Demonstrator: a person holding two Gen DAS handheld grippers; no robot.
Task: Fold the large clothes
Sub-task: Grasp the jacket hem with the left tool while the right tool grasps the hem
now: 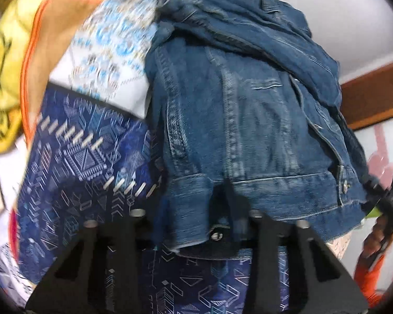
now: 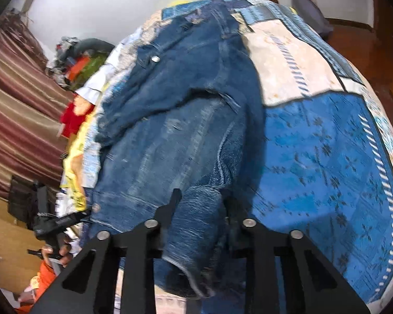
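Note:
A dark blue denim jacket (image 1: 249,120) lies crumpled on a blue patterned bedspread (image 1: 86,162). My left gripper (image 1: 220,209) is shut on the jacket's hem and cuff at the near edge; the cloth hides its fingertips. In the right wrist view the jacket (image 2: 175,120) stretches away over the bedspread (image 2: 327,162). My right gripper (image 2: 199,209) is shut on a sleeve cuff that hangs down between its fingers. The left gripper also shows in the right wrist view (image 2: 73,217), held by a hand at the jacket's left corner. The right gripper's body shows at the right edge of the left wrist view (image 1: 390,204).
A yellow cloth (image 1: 5,73) and an orange-edged cloth (image 1: 52,41) lie at the bed's left. Striped curtains (image 2: 18,120) and a pile of colourful clothes (image 2: 76,62) stand to the left. A wooden floor (image 2: 364,41) lies beyond the bed at the right.

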